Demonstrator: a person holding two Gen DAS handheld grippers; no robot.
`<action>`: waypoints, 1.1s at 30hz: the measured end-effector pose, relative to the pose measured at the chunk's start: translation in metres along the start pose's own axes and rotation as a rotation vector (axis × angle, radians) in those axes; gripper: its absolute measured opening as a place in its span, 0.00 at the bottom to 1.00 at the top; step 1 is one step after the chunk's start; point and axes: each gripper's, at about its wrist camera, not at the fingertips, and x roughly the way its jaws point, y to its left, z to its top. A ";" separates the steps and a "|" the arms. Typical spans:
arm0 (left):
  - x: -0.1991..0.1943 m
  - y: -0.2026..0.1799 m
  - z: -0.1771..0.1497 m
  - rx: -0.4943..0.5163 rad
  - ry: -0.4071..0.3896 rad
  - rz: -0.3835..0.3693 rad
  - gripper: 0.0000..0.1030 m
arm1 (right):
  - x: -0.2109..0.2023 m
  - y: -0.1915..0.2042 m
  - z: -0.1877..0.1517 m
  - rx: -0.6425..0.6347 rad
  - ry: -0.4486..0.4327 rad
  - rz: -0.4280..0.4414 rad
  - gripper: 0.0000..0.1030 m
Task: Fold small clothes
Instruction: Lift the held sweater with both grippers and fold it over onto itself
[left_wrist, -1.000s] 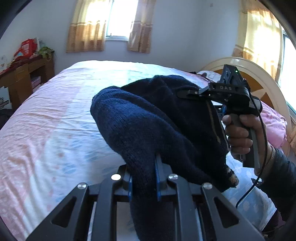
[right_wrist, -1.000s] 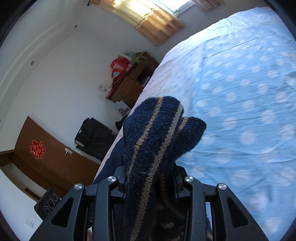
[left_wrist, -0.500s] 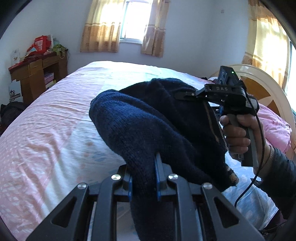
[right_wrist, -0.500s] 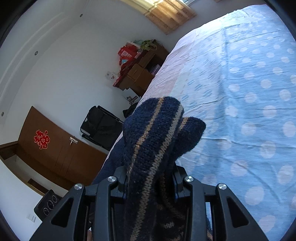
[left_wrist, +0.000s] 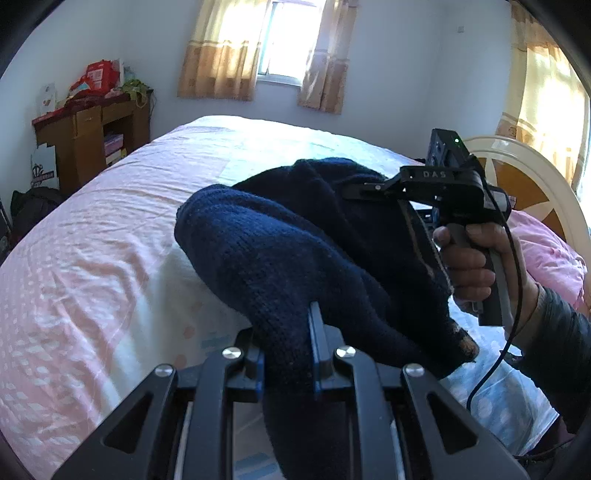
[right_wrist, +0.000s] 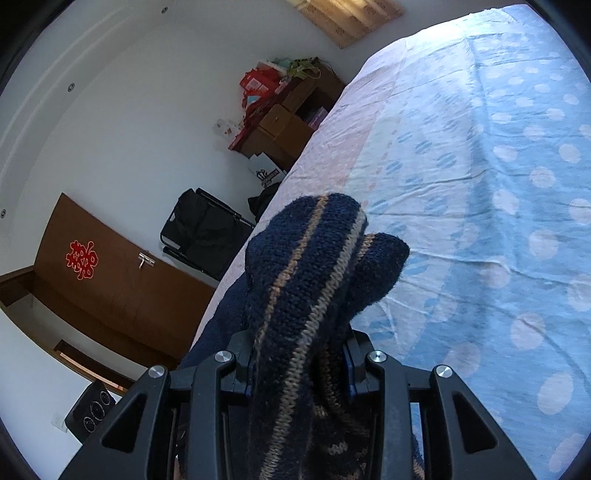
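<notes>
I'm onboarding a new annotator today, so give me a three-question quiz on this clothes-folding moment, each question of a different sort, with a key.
1. True or false: the left tool is clamped on the navy knitted garment.
2. Multiple choice: the part of the garment pinched in the right tool shows A) white dots, B) tan stripes, C) a red symbol.
3. Fill in: the garment is held up over the ____.

Key: 1 true; 2 B; 3 bed.
</notes>
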 end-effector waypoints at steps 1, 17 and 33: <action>0.001 0.000 -0.001 -0.003 0.003 0.001 0.18 | 0.002 0.000 0.000 0.000 0.003 -0.003 0.34; 0.008 0.006 -0.024 -0.025 0.063 0.022 0.18 | 0.032 -0.044 -0.001 0.069 0.064 -0.063 0.34; 0.012 0.002 -0.030 -0.018 0.078 0.046 0.19 | 0.041 -0.071 -0.007 0.105 0.089 -0.095 0.38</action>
